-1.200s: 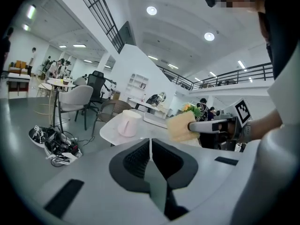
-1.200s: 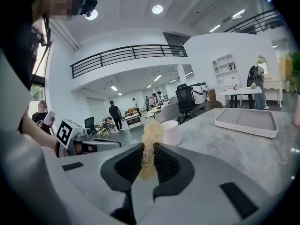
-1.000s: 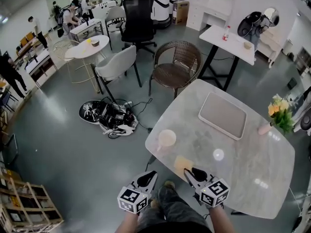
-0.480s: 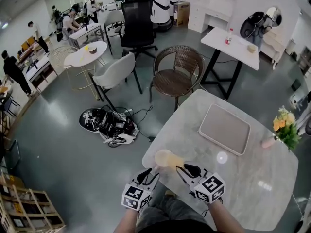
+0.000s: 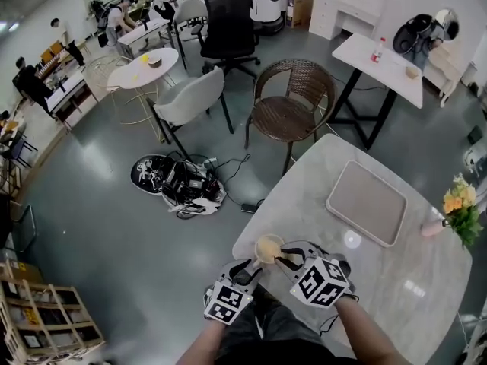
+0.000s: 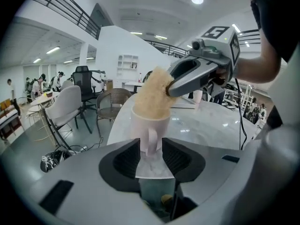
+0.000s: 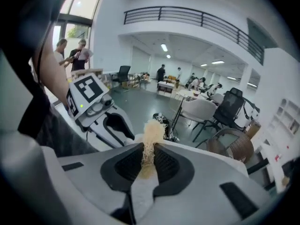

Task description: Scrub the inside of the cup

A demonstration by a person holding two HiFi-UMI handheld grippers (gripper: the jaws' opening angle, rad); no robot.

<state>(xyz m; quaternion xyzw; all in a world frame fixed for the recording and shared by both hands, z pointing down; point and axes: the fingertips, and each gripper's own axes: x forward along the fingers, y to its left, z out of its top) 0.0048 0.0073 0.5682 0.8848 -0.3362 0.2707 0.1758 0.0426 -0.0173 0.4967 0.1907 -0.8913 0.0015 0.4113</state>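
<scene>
A pale cup [image 5: 264, 243] stands upright near the front left edge of the marble table [image 5: 396, 272]. My right gripper [image 5: 284, 259] is shut on a yellow sponge [image 7: 151, 135], and the sponge's far end [image 6: 154, 95] pokes into the cup's mouth [image 6: 150, 121]. My left gripper [image 6: 151, 146] is open. Its jaws have just been opening, and the cup's handle [image 6: 152, 139] stands between the tips with a thin gap on each side. In the head view the left gripper [image 5: 251, 268] sits just in front of the cup. The inside of the cup is hidden by the sponge.
A grey tray [image 5: 365, 202] lies at the back of the table, and a vase of flowers [image 5: 456, 207] stands at its right edge. Beyond the table are a wicker chair [image 5: 293, 105] and a heap of cables [image 5: 179, 185] on the floor. The table's edge runs just left of the cup.
The right gripper took the sponge off the table and carried it left to the cup, then into its mouth. The left gripper moved forward up to the cup's handle.
</scene>
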